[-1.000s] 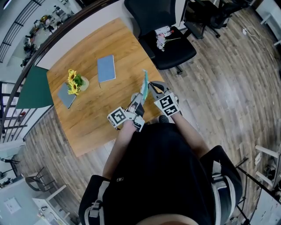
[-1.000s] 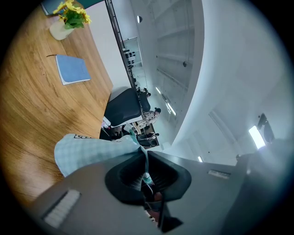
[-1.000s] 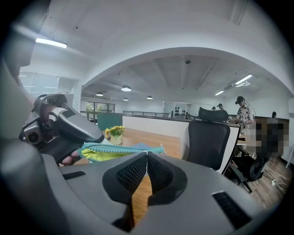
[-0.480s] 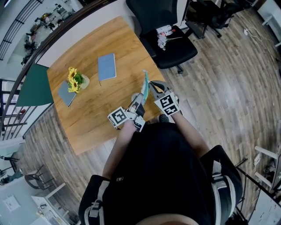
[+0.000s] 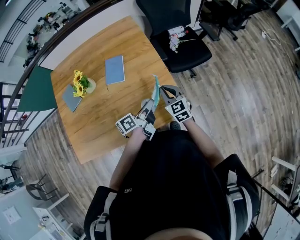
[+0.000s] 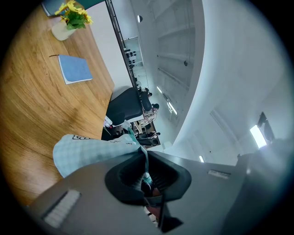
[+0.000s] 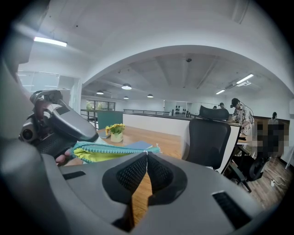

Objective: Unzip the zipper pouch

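Head view: vase (image 5: 89,87) holds flowers (image 5: 78,84); pouch (image 5: 154,92) contents hidden.

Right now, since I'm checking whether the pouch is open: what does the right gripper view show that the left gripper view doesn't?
Only the right gripper view: the zipper pouch showing its yellow lining below the teal zipper edge, and the right claw shut at the pouch's tip.
Only the left gripper view: the pouch's checked outer face, and the left claw shut on its end.
Both: the pouch, the wooden table, the blue notebook, the yellow flowers and the black office chair.
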Action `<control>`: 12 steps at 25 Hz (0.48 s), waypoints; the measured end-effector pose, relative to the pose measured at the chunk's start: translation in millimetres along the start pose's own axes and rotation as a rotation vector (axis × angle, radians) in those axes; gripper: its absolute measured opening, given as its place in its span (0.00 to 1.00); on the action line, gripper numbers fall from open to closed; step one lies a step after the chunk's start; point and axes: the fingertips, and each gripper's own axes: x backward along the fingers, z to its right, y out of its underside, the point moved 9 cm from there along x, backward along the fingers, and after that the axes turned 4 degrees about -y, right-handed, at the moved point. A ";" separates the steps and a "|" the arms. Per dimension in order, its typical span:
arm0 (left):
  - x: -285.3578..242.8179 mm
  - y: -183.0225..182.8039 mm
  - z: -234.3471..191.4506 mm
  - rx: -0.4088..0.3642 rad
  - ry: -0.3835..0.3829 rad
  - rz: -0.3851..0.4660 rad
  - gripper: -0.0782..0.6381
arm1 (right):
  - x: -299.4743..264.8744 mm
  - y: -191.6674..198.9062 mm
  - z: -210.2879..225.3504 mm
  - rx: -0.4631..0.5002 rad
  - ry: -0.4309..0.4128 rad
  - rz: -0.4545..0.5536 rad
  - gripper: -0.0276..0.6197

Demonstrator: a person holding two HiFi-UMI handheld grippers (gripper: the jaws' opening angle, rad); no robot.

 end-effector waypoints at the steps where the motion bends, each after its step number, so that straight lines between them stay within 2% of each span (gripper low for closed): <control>1: -0.3 0.9 0.3 0.002 0.006 -0.002 0.13 | 0.2 0.6 0.9 -0.003 0.004 -0.001 0.05; 7: 2.4 2.5 -3.3 -0.012 -0.033 -0.012 0.13 | 1.4 1.1 2.8 -0.006 0.012 -0.004 0.05; 12: -0.7 2.1 -3.6 -0.019 -0.031 -0.023 0.13 | 0.7 2.3 5.7 -0.006 0.020 -0.009 0.05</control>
